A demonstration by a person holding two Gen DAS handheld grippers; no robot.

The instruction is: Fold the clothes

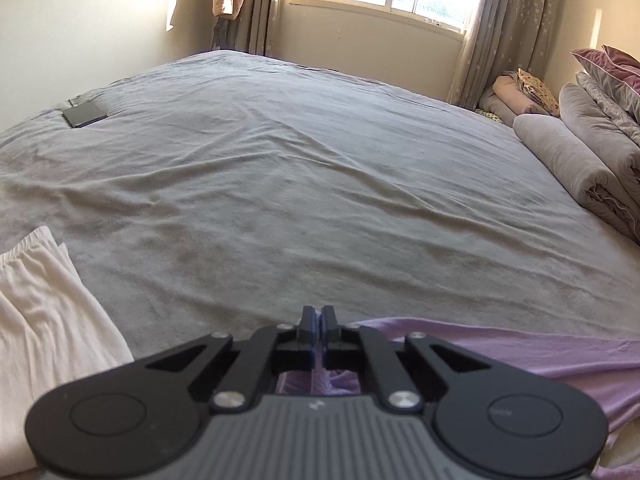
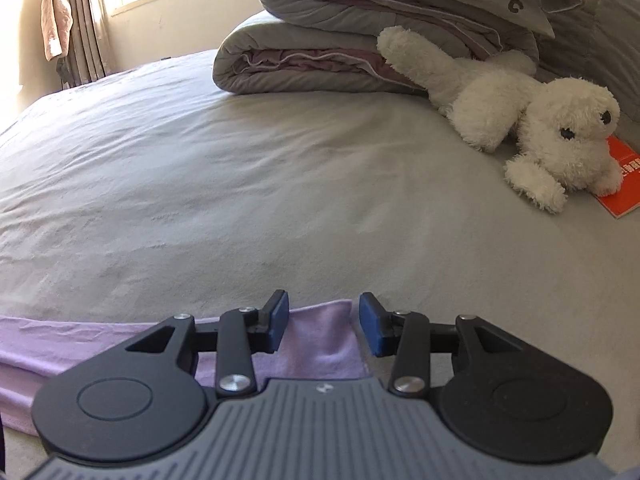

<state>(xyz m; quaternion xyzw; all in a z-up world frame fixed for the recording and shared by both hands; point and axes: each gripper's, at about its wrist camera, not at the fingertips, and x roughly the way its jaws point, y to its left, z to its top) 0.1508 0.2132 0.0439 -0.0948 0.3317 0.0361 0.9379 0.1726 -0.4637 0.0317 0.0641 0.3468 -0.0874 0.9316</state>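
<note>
A lilac garment [image 1: 500, 356] lies flat along the near edge of the grey bed sheet [image 1: 300, 180]. My left gripper [image 1: 319, 318] is shut, and a bunch of the lilac cloth rises under its fingers into the closed pads. In the right wrist view the same lilac garment [image 2: 60, 344] runs off to the left, and its right corner lies between the blue pads [image 2: 280, 320]. My right gripper [image 2: 324, 322] stands open over that corner, with the pads clear of the cloth on both sides.
A white garment [image 1: 44, 320] lies at the near left. A dark flat device [image 1: 84, 115] rests at the far left of the bed. Folded quilts [image 2: 320, 60], a white plush dog [image 2: 520, 120] and an orange booklet [image 2: 624, 176] crowd the right side.
</note>
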